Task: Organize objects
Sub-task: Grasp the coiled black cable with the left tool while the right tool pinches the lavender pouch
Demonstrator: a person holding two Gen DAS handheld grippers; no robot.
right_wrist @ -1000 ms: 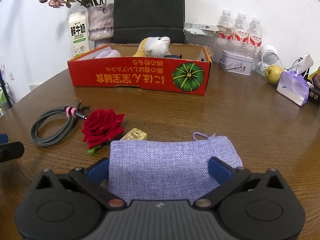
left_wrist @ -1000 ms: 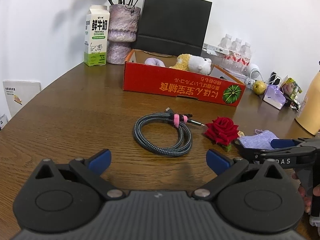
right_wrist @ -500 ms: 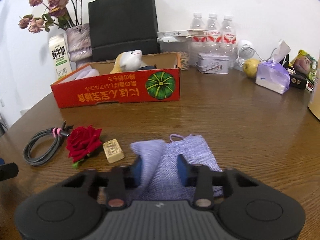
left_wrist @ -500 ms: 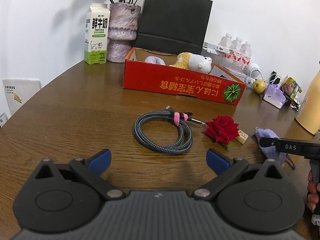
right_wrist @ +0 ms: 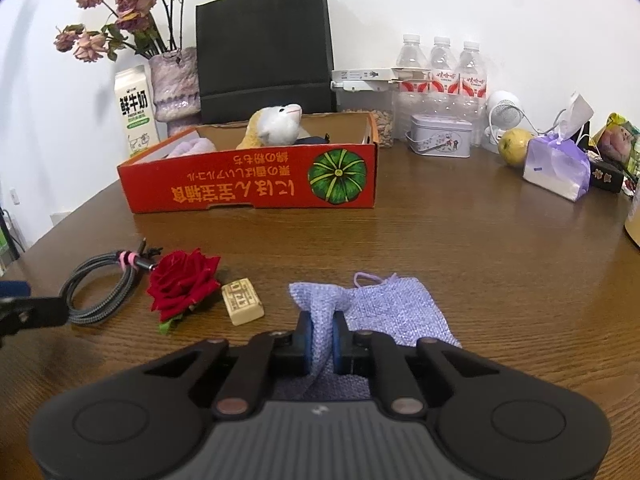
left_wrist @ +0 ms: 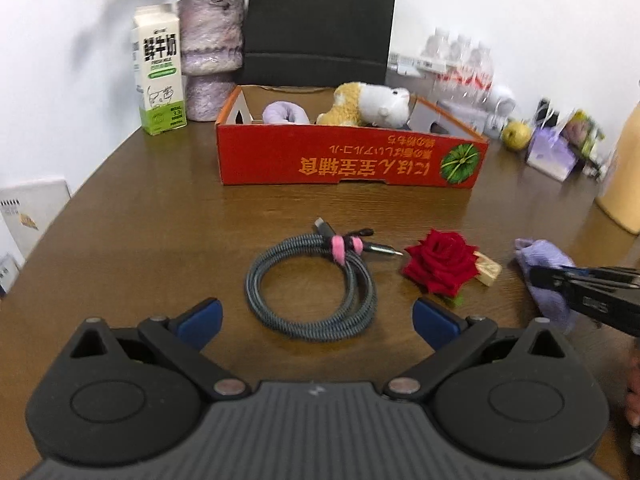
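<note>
Nearest, the lilac woven drawstring pouch (right_wrist: pixel 384 308) is pinched at a bunched fold by the closed right gripper (right_wrist: pixel 319 338), most of it lying flat on the brown wood-grain table (right_wrist: pixel 500 248). The left gripper (left_wrist: pixel 316 316) is held wide open and empty. Just beyond, a coiled braided grey cable (left_wrist: pixel 312 280), a red fabric rose (right_wrist: pixel 182 280) and a small cream block (right_wrist: pixel 242 300) are left unsorted. Farther off, the red cardboard box (right_wrist: pixel 248 188) is seen to hold a fluffy plush toy (right_wrist: pixel 276 124); the task is judged partway done.

Upper left: milk carton (right_wrist: pixel 135 109), vase (right_wrist: pixel 175 83). Top centre: black bag (right_wrist: pixel 265 43). Upper right: water bottles (right_wrist: pixel 442 76), tin (right_wrist: pixel 439 141), all on the tabletop (right_wrist: pixel 460 232).
</note>
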